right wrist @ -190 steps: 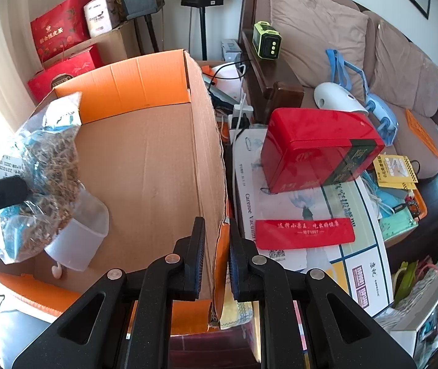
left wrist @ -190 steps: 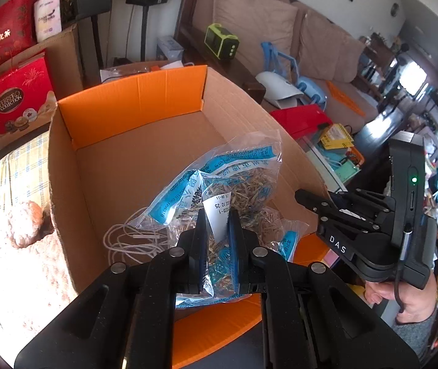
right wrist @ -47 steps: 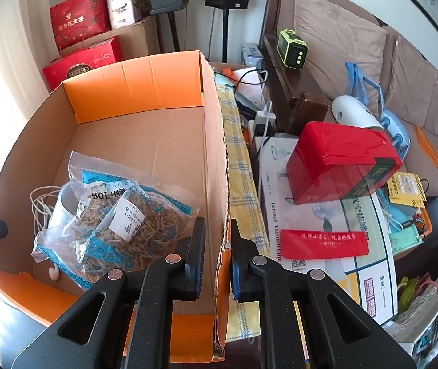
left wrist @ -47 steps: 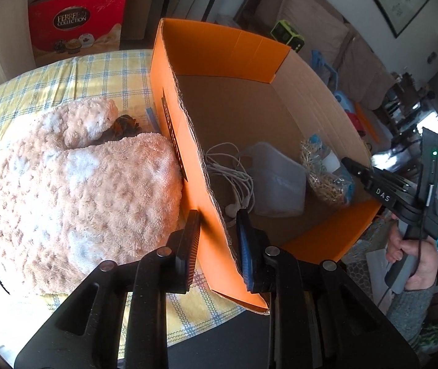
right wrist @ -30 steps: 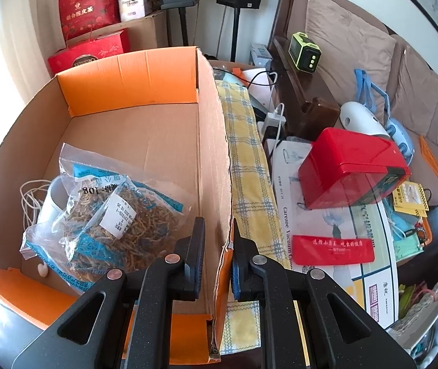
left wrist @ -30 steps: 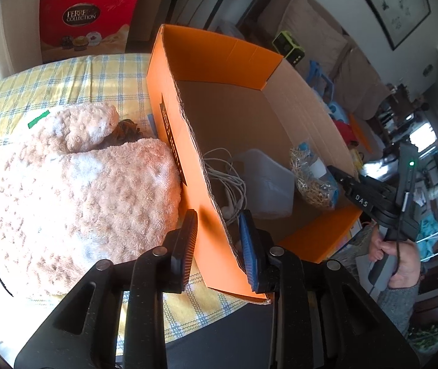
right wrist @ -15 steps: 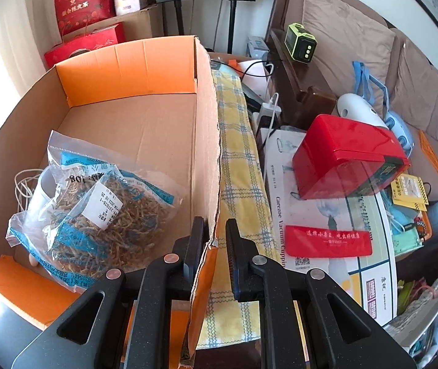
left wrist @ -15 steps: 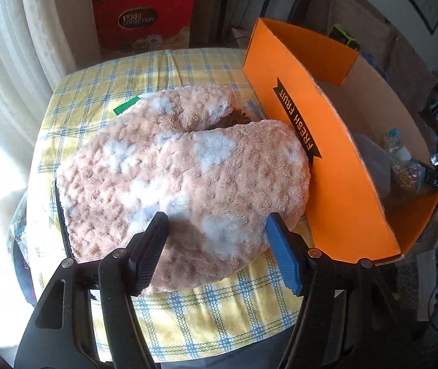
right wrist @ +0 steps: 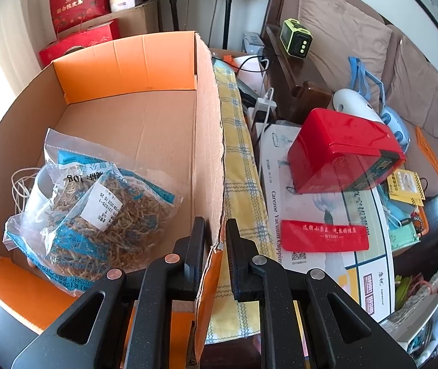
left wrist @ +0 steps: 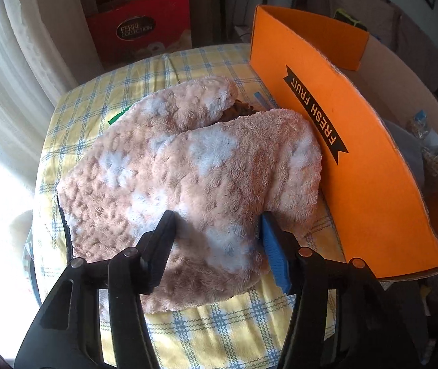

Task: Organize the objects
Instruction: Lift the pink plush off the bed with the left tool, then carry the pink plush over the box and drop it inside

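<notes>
A fluffy pink-and-white plush cover (left wrist: pixel 188 166) lies on a desk draped in a yellow checked cloth (left wrist: pixel 219 332), its right edge pressed against the outer wall of an orange cardboard box (left wrist: pixel 357 160) printed "FRESH FRUIT"; the left gripper (left wrist: pixel 217 230) points down at the plush, its fingers (left wrist: pixel 163 230) set on either side of the near fold and closing on it, the fabric bulging between them; the right gripper (right wrist: pixel 215 246) has its fingers narrow, pinched on the box's near right wall (right wrist: pixel 209 160), one finger inside and one outside; inside the box lies a clear bag of dried herbs (right wrist: pixel 96 212) with a white label, over a white cable (right wrist: pixel 19 184) and a white pouch (right wrist: pixel 39 190); beyond the box a red case (right wrist: pixel 342 153) sits on a side table.
</notes>
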### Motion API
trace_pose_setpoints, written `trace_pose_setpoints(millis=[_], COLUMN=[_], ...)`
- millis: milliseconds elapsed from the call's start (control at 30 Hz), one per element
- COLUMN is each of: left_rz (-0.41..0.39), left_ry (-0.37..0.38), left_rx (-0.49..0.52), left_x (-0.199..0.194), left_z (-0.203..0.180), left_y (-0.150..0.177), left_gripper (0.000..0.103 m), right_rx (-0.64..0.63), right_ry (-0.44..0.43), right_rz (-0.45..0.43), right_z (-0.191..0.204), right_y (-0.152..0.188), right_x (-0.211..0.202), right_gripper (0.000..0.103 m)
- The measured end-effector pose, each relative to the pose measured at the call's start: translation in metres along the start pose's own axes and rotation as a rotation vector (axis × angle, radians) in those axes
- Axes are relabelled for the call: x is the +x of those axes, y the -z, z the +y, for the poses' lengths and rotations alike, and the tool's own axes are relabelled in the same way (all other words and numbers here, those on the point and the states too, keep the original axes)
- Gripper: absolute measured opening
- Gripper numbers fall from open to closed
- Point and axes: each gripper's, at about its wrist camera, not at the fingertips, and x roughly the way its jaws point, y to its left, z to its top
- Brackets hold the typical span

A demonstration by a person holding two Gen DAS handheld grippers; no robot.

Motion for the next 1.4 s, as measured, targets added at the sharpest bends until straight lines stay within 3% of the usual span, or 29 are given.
trace_pose_setpoints(millis=[100, 200, 500, 767, 1233, 1400], left_rz=[-0.021, -0.058, -0.217, -0.299, -0.338, -0.325], left_ry=[0.005, 0.011, 0.039, 0.132, 0.268, 0.274], left_rx=[-0.023, -0.059, -0.099, -0.054, 0.021, 0.039], left_x=[-0.007, -0.021, -0.09, -0.121, -0.112, -0.097], left_z=[0.006, 0.014, 0.021, -0.01, -0.079, -0.095], left_y=[-0.001, -0.004, -0.029, -0.056, -0.102, -0.112], left_gripper=[0.019, 0.013, 0.012, 0.012, 0.012, 0.012], right_rx=[-0.004, -0.004, -0.001, 0.0, 0.01, 0.012], right_ry=[0.0, -0.002, -0.014, -0.023, -0.035, -0.036], right_rz=[0.0, 0.001, -0.003, -0.009, -0.01, -0.008], right_z=[0.001, 0.001, 0.003, 0.005, 0.005, 0.006], right_y=[0.0, -0.001, -0.001, -0.001, -0.002, -0.002], right_x=[0.0, 0.001, 0.001, -0.002, -0.003, -0.002], right_gripper=[0.013, 0.013, 0.013, 0.013, 0.013, 0.013])
